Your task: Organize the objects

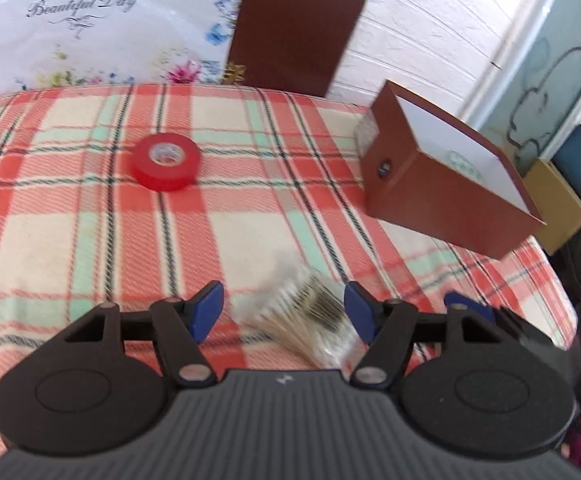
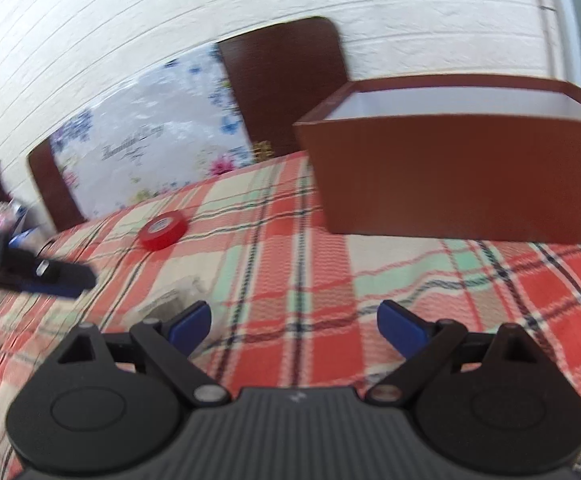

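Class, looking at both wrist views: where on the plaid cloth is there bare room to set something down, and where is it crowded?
Bare: between red tape roll and brown box. Crowded: near edge, clear packet between left gripper fingers.

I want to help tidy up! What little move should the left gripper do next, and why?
Probably close the left gripper on the clear packet of cotton swabs. Its jaws are open with the blurry packet lying between them on the plaid cloth, not pinched. The brown box sits open at the right, likely where things go. The red tape roll can wait.
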